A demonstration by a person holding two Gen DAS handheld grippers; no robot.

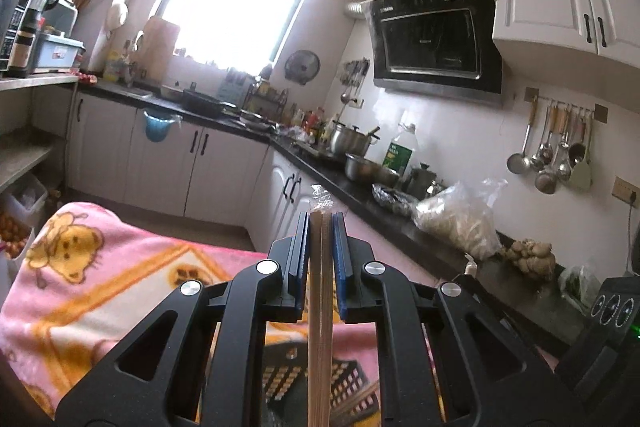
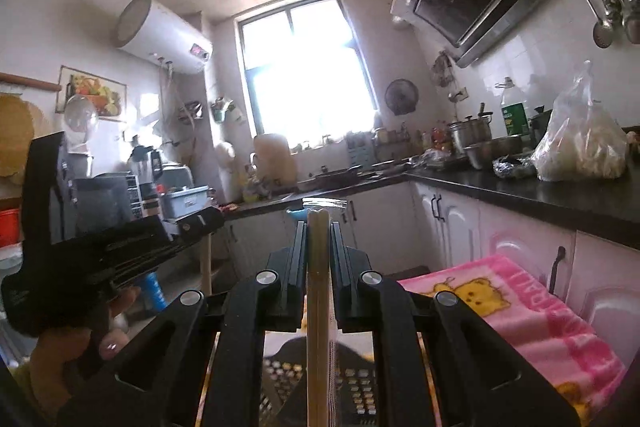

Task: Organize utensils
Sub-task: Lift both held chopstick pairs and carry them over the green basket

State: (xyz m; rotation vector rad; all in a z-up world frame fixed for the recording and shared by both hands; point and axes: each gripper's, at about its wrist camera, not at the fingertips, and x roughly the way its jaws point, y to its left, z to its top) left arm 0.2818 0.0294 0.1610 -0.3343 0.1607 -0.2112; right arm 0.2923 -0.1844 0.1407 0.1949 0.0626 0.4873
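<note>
My left gripper (image 1: 320, 223) is shut on a pair of wooden chopsticks (image 1: 319, 327) that run upright between its blue pads, with a clear plastic sleeve at their top end. My right gripper (image 2: 319, 227) is shut on another pair of pale wooden chopsticks (image 2: 318, 327), also upright and plastic-tipped. Below each gripper lies a black slotted utensil basket (image 1: 280, 383) (image 2: 360, 387) on a pink bear-print blanket (image 1: 100, 267) (image 2: 532, 311). In the right wrist view the left gripper's black body (image 2: 100, 251) and the hand (image 2: 80, 347) holding it show at the left.
A black countertop (image 1: 400, 223) runs along the right wall, carrying pots (image 1: 352, 139), an oil bottle (image 1: 400, 151) and a plastic bag (image 1: 460, 223). Ladles (image 1: 556, 151) hang on a wall rail. White cabinets (image 1: 224, 171) stand below; a bright window (image 2: 308, 75) is straight ahead.
</note>
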